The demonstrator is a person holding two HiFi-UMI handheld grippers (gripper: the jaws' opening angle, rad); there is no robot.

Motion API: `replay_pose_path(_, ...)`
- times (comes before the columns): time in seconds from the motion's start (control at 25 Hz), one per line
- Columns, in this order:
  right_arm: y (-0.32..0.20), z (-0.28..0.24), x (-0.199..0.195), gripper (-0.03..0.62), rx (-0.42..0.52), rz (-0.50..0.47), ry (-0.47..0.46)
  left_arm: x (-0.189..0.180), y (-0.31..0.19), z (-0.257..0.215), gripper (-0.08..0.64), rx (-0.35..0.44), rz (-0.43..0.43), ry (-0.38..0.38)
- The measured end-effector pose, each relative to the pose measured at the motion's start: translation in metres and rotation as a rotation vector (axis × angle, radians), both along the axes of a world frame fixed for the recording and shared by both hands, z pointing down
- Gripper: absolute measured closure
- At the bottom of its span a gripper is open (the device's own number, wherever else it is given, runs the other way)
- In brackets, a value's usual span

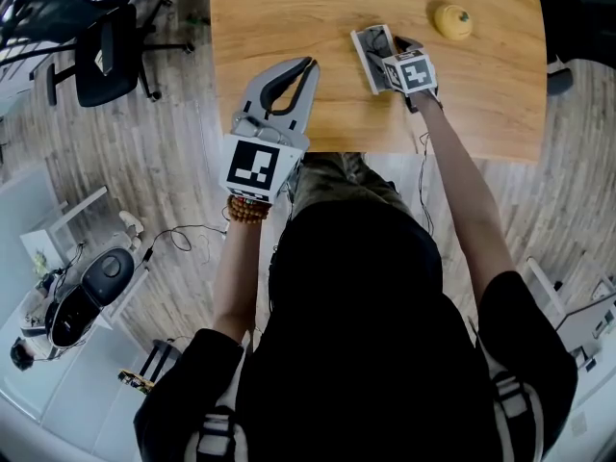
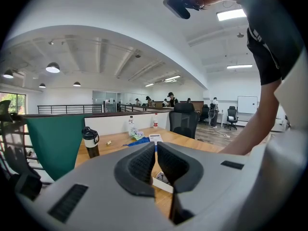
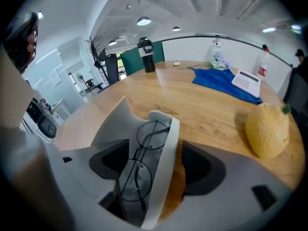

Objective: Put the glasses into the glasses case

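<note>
One pair of glasses point(image 3: 143, 154) in one case point(image 3: 167, 163), between the jaws of the right gripper point(image 3: 154, 152). Beyond: one yellow fruit point(image 3: 267, 130), one blue cloth point(image 3: 219, 83), one flask point(image 3: 146, 55), two bottles point(image 3: 217, 47), one pad point(image 3: 247, 83).

The right hand-held gripper point(image 1: 395, 58) is at the glasses case point(image 1: 370, 61) on the bench point(image 1: 289, 17). The left hand-held gripper point(image 1: 306, 66) is over the bench's near edge.

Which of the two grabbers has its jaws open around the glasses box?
The right gripper: its jaws stand apart on either side of the open white glasses case holding round wire glasses. The left gripper is shut on nothing.
</note>
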State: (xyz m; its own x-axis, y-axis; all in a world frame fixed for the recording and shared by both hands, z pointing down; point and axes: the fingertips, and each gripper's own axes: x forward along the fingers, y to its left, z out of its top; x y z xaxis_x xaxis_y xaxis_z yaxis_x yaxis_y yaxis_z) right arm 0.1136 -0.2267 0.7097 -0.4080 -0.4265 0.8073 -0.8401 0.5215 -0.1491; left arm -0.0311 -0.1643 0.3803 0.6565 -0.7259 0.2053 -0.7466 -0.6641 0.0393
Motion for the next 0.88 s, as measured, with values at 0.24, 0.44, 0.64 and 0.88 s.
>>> replay_pose_path(0.24, 0.005, 0.001, 0.006, 0.303, 0.028, 0.014, 0.007, -0.004, 0.001, -0.004, 0.528, 0.005, -0.011, 0.013)
replay_pose_path(0.44, 0.012, -0.003, 0.009, 0.341, 0.054, 0.010, 0.006, -0.006, 0.005, -0.001, 0.528, -0.003, -0.013, 0.007)
replay_pose_path(0.64, 0.026, -0.009, 0.013, 0.270, 0.045, -0.018, -0.019, -0.004, 0.007, -0.006, 0.528, 0.012, -0.007, 0.011)
replay_pose_path(0.88, 0.035, -0.009, 0.019, 0.276, 0.063, 0.010, -0.057, 0.004, 0.011, -0.003, 0.528, 0.003, 0.016, -0.010)
